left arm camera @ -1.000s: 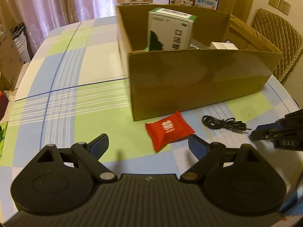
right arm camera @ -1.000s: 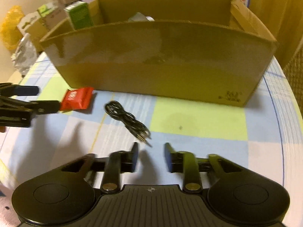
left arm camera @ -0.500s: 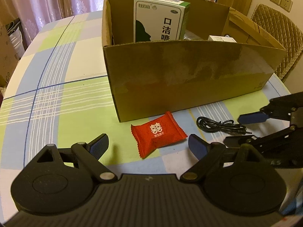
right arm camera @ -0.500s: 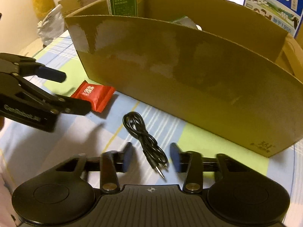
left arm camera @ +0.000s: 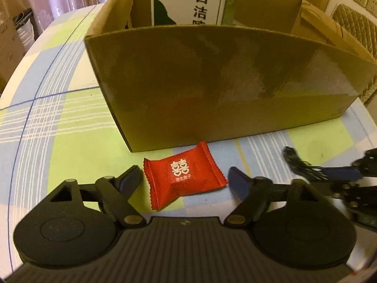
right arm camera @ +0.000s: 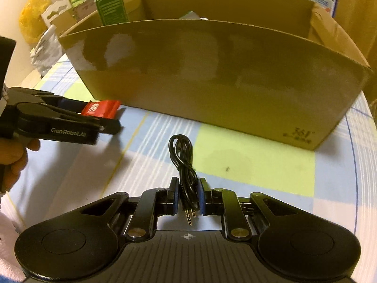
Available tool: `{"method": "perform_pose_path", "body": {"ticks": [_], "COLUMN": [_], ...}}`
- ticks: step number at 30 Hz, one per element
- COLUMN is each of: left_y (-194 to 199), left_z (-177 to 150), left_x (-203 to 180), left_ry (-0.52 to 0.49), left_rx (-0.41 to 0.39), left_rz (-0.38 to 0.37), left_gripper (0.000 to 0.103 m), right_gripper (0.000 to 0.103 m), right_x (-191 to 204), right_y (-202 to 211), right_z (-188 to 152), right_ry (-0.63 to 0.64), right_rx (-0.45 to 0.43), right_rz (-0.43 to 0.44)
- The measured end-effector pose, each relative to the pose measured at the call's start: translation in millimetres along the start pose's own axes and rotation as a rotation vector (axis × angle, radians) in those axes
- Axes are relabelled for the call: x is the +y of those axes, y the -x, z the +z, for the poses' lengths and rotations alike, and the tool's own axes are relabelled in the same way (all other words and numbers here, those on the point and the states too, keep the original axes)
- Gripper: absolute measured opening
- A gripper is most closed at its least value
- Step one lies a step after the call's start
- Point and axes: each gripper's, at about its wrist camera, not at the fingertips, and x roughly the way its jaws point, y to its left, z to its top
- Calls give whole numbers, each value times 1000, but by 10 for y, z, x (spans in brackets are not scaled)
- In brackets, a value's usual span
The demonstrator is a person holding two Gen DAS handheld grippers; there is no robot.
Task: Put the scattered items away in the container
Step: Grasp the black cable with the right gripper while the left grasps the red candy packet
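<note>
At the bottom of the right wrist view, the right gripper (right arm camera: 187, 195) has its jaws drawn narrow onto a coiled black cable (right arm camera: 182, 159). The blue pads press the cable's two sides, its two gold plugs poke out toward the camera between them, and its loop lies on the checked tablecloth (right arm camera: 254, 165) just above. The left wrist view shows this grip only as a blurred dark tangle at the right edge, where the cable (left arm camera: 297, 162) meets a blue fingertip.

At the bottom of the left wrist view, the left gripper (left arm camera: 186, 179) has its jaws closing around a red candy packet (left arm camera: 182, 174). The packet lies flat on the cloth between the fingertips, which stand just beside its left and right edges; the pads are not yet pressing it. This view shows the packet's white printed emblem. The right wrist view shows only a red corner of the packet (right arm camera: 101, 109) behind the left gripper (right arm camera: 103, 115), at middle left, with a hand (right arm camera: 13, 162) on the handle at the left edge.

Behind both items, across the middle of both views, stands an open cardboard box (left arm camera: 223, 82), its near wall just beyond the packet. The left view looks into it at an upright white and green carton (left arm camera: 188, 0); in the right view this carton (right arm camera: 110, 9) shows its green side at upper left.
</note>
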Motion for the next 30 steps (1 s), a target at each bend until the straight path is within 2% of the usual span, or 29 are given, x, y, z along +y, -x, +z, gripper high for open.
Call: {"method": "perform_pose_path", "body": {"ticks": [1, 3, 6, 10, 14, 18, 23, 26, 29, 30], "left_y": [8, 42, 122, 274, 380, 436, 426, 407, 390, 383], "left_z": [1, -2, -79, -293, -452, -468, -429, -453, -460, -464], "left_x": [-7, 22, 112, 188, 154, 157, 191, 225, 234, 226], "left_ry": [-17, -23, -33, -87, -140, -101, -60, -56, -59, -62], "left_rx": [0, 4, 7, 9, 11, -4, 8, 24, 35, 37], "left_rz": [3, -7, -31, -89, -90, -55, -19, -22, -29, -30], "left_gripper": [64, 56, 52, 52, 54, 81, 81, 80, 73, 71], "right_gripper": [13, 13, 13, 13, 13, 13, 14, 15, 25, 32], "right_x": [-6, 0, 31, 66, 95, 124, 149, 141, 122, 116], "right_y": [17, 58, 94, 85, 51, 44, 37, 37, 47, 49], "right_z": [-9, -25, -40, -43, -64, -74, -82, -83, -88, -88], "right_ry": [-6, -11, -6, 9, 28, 53, 62, 53, 40, 35], "right_rx": [0, -1, -6, -4, 8, 5, 4, -1, -7, -8], "right_rz": [2, 2, -1, -14, -19, -41, -49, -46, -31, -21]}}
